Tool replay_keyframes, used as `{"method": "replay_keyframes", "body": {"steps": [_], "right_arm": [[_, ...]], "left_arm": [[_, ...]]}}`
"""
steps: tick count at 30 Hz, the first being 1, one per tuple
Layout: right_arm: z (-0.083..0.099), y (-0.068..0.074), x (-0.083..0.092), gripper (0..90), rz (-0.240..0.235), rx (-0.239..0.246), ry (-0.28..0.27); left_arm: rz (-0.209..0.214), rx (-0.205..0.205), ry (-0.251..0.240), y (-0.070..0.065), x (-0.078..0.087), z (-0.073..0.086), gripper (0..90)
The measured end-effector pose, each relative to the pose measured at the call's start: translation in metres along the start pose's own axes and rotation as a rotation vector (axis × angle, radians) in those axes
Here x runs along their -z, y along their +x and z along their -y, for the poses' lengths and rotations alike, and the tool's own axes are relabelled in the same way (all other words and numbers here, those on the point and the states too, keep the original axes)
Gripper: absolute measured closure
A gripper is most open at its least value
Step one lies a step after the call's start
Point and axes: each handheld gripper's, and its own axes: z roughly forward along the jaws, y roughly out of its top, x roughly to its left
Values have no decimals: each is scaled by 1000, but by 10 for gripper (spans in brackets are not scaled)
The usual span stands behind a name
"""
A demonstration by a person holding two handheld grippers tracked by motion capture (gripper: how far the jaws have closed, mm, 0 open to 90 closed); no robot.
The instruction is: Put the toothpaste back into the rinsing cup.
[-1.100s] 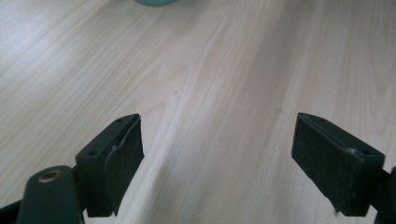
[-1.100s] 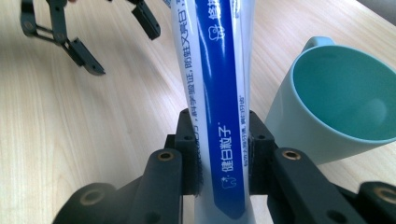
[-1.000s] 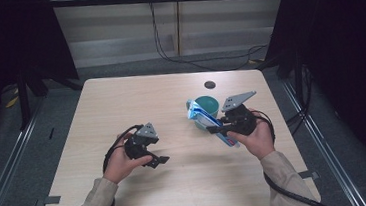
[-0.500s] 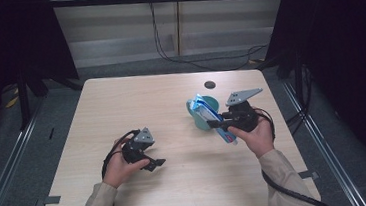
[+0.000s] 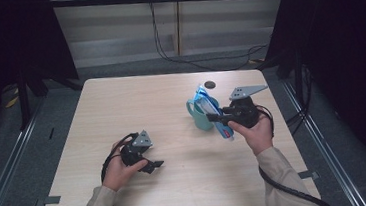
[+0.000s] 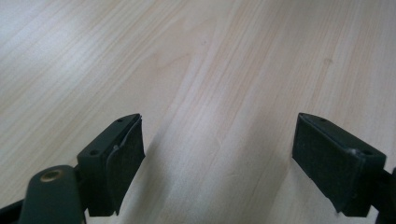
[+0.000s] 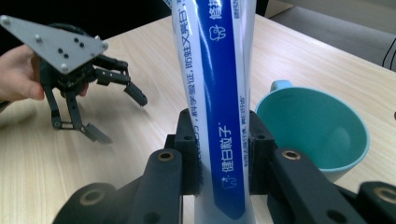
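Toothpaste tube (image 7: 215,107), white with a broad blue stripe and printed characters, is what we hold in our right gripper (image 7: 219,154). In the right gripper view its two black jaws press flat against the tube's sides, one on each side, and the tube runs up between them and out past the top edge, so we grip it low on its length. From the high view the toothpaste tube (image 5: 215,114) sits tilted over the right half of the table (image 5: 136,107), its upper end leaning over the mouth of a teal cup (image 5: 200,116) and its lower end sticking out below the right gripper (image 5: 221,115) toward our right hand (image 5: 255,129). Whether the tube touches the cup's rim we cannot tell. In the right gripper view the teal cup (image 7: 313,135) stands upright just beside the jaws, its handle on the far side.

Our left gripper (image 5: 152,164) rests low over the table's left half, well apart from the cup, in our left hand (image 5: 119,169). In the left gripper view its jaws stand wide, with bare light wood between them; the left gripper (image 6: 217,154) holds nothing. The right gripper view shows the same left gripper (image 7: 116,112) farther off, jaws spread and pointing down at the tabletop.

A small dark round thing (image 5: 210,84) lies on the table beyond the cup.
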Motion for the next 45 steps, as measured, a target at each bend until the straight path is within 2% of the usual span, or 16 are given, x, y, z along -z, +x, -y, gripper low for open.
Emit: {"method": "replay_keyframes", "body": {"steps": [3, 6, 8, 12, 14, 16, 21, 35, 45], "right_arm": [[-1, -1, 1, 724, -2, -6, -10], [-1, -3, 1, 724, -1, -12, -26], [-3, -4, 1, 724, -2, -27, -40], [-5, -5, 1, 724, 0, -25, -46], [-7, -5, 1, 724, -1, -27, -54], [-9, -6, 1, 724, 1, -28, -66], [-15, -6, 2, 724, 9, -32, -84], [-33, -12, 5, 723, 28, -66, -168], [-44, -17, 1, 723, 34, -79, -208]], "left_arm": [[-12, -6, 2, 0, -2, 3, 167], [-7, 3, 5, 0, -2, 6, 172], [-7, 12, -9, 0, -3, 8, 166], [0, 25, -24, 0, -4, 10, 162], [1, 21, -13, 1, -3, 10, 159], [4, 51, -38, 0, -4, 12, 154], [3, 50, -65, 0, -4, 16, 151], [10, 50, -62, 1, -4, 16, 148], [7, 46, -64, 1, -4, 16, 148]]}}
